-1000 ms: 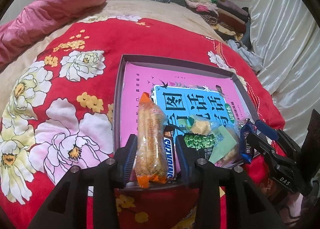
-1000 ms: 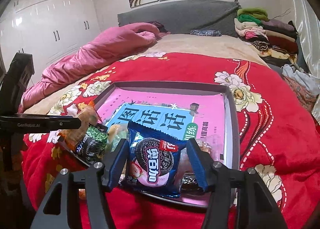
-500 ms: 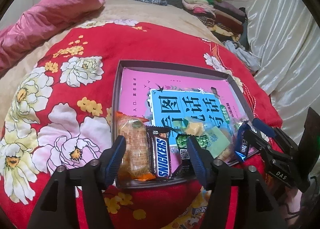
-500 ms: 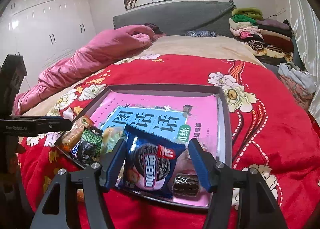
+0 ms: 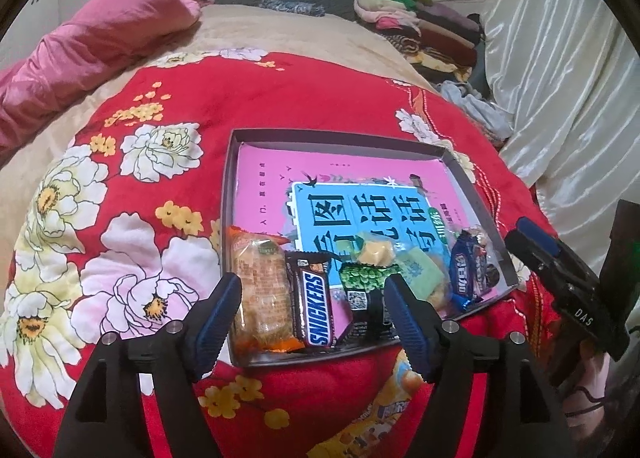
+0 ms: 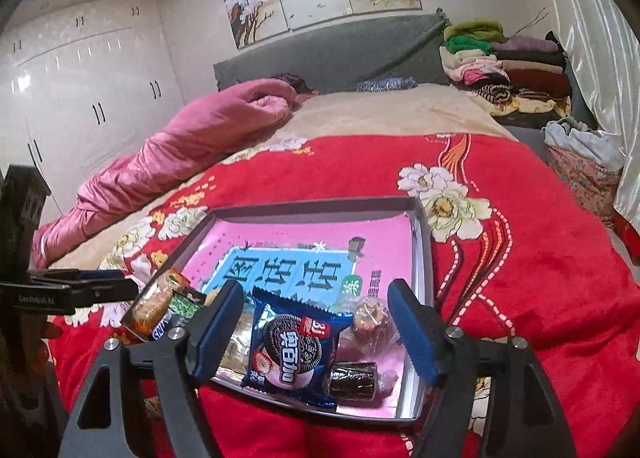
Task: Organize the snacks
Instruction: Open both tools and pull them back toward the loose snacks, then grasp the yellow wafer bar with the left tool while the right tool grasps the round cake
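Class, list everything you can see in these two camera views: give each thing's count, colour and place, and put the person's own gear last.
Tray: one, dark grey, on the red blanket.
Book: one, pink and blue, flat in the tray.
Orange cracker pack: one, tray's near left corner.
Snickers bar: one, brown, beside the cracker pack.
Green pea packet: one, right of the Snickers bar.
Oreo pack: one, blue, tray's near edge.
Folded clothes: one stack, mixed colours, by the headboard.
Left hand-held gripper: black and blue, open.
Right hand-held gripper: black and blue, open.
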`<state>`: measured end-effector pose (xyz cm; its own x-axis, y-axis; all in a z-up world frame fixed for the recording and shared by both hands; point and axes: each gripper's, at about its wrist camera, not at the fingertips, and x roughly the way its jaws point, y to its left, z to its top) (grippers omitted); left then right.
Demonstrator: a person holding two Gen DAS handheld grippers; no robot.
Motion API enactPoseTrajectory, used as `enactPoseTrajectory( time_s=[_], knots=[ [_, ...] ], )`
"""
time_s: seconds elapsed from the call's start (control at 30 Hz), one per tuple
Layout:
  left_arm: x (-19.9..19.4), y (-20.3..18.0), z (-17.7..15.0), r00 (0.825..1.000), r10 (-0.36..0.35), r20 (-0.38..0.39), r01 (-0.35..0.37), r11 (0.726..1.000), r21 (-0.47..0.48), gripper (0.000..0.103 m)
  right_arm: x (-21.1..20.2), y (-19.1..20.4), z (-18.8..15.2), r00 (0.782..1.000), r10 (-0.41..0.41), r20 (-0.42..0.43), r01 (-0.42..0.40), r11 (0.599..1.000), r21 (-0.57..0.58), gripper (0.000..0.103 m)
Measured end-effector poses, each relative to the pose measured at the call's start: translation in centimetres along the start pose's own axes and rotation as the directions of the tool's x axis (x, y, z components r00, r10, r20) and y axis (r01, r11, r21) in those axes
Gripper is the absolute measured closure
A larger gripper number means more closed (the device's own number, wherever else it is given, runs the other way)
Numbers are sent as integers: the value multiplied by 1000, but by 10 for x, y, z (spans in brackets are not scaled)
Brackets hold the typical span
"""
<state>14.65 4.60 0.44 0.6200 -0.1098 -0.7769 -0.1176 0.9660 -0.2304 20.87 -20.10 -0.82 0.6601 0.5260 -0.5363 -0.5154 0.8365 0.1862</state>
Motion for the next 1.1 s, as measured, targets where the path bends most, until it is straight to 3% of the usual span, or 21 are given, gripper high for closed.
enactPoseTrajectory(
  time_s=[0.27,0.57,0.7,0.9,1.1],
  knots=[
    [-11,-10,-7,999,-31,8,31,999,34,25,-26,4,-5,999,-34,32,34,999,5,22],
    [-18,-28,-40,997,-62,-51,69,988,141,24,-55,17,-33,995,-87,-49,90,994,67,21],
    [-16,-34,-57,994,-74,-84,89,979,182,25,-59,19,-56,979,-125,-161,143,984,103,21],
    [-5,-45,-78,992,-37,-118,67,963,259,25,-73,1,-83,942,-170,-288,243,941,238,21],
    [7,-47,-87,989,-29,-144,68,961,268,24,-68,5,-96,905,-195,-377,286,937,201,22]
  ],
)
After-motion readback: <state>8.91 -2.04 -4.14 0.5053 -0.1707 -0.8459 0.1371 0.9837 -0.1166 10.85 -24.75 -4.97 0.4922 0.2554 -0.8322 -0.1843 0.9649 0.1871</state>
